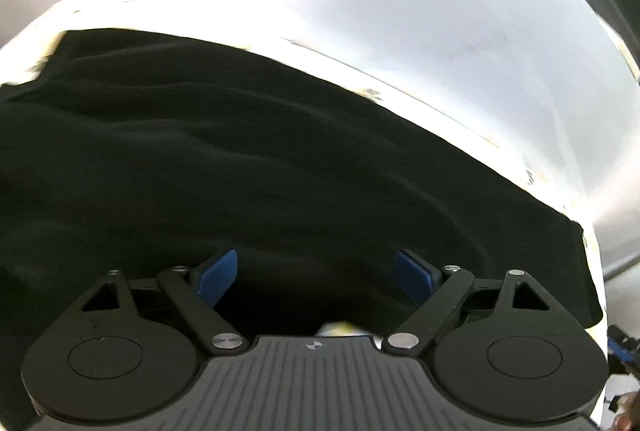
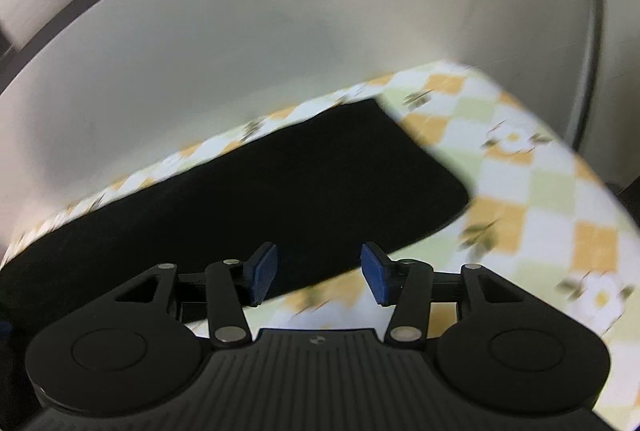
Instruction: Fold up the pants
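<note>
Black pants (image 1: 240,159) lie spread across the table and fill most of the left wrist view, their surface softly wrinkled. My left gripper (image 1: 316,277) hovers over their near part, open, with nothing between its blue pads (image 1: 218,277). In the right wrist view one end of the black pants (image 2: 312,183) lies flat on a checked cloth (image 2: 532,187), ending in a rounded corner at the right. My right gripper (image 2: 319,273) is open over the pants' near edge, its blue pads (image 2: 264,273) holding nothing.
The yellow, green and white flowered cloth covers the table, whose far edge (image 2: 280,113) runs close behind the pants. A pale wall (image 2: 280,15) stands beyond it. At the far right of the left wrist view part of another gripper (image 1: 622,351) shows.
</note>
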`<state>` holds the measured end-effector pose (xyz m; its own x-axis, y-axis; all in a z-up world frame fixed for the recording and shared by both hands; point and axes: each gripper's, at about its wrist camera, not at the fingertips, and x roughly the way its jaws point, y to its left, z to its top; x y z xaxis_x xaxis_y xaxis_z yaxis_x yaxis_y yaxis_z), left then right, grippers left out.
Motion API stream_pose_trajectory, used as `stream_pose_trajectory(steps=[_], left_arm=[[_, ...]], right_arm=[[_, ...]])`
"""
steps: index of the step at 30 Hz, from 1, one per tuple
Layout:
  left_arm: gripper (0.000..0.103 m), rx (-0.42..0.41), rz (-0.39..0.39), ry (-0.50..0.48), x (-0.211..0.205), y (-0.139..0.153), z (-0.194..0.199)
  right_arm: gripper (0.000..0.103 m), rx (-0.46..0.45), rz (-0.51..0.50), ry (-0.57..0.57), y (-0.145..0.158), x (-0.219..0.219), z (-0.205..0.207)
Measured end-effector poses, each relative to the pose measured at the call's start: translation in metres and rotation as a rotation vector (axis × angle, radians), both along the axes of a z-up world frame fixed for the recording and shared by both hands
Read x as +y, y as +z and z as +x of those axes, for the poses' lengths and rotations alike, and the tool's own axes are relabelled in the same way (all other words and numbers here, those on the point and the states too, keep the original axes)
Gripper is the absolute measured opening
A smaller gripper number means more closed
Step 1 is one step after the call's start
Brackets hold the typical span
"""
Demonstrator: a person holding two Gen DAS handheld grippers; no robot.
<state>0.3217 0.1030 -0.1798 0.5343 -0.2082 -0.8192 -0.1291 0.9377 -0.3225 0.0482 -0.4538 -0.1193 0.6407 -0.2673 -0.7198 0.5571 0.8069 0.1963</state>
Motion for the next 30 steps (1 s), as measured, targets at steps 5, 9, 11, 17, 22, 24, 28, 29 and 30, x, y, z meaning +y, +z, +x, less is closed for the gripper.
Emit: stream_pose_trajectory(steps=[5,9,11,17,22,24,28,29,30], left_arm=[[0.085,-0.006,0.004,0.126,0.082,0.005,-0.034],[0.084,-0.019,0.01,0.209,0.135,0.012,-0.051],[0.084,-0.03,0.02,0.246,0.157,0.017,-0.054],[0.079,-0.073,0.027,0.335,0.173,0.044,-0.033],[0.071,-0.111,0.014,0.38,0.188,0.063,-0.021],[0.069,-0.115,-0.001,0.392,0.195,0.065,-0.017],[0.062,-0.079,-0.062,0.384,0.225,0.049,0.02],[0.061,-0.074,-0.077,0.372,0.232,0.053,0.022],[0.059,-0.066,-0.092,0.359,0.24,0.046,0.036]], right_arm=[[0.05,0.039,-0.011,0.123,-0.003,0.066,0.042],[0.05,0.033,-0.013,0.226,-0.004,0.114,0.08],[0.049,0.029,-0.018,0.3,-0.004,0.136,0.1],[0.048,0.004,-0.099,0.497,0.004,0.168,0.159],[0.048,-0.033,-0.131,0.601,0.002,0.169,0.211],[0.048,-0.015,-0.148,0.598,-0.007,0.17,0.233],[0.048,0.002,-0.13,0.576,-0.021,0.179,0.259],[0.048,0.002,-0.126,0.567,-0.024,0.181,0.266],[0.048,0.005,-0.128,0.549,-0.027,0.184,0.27]])
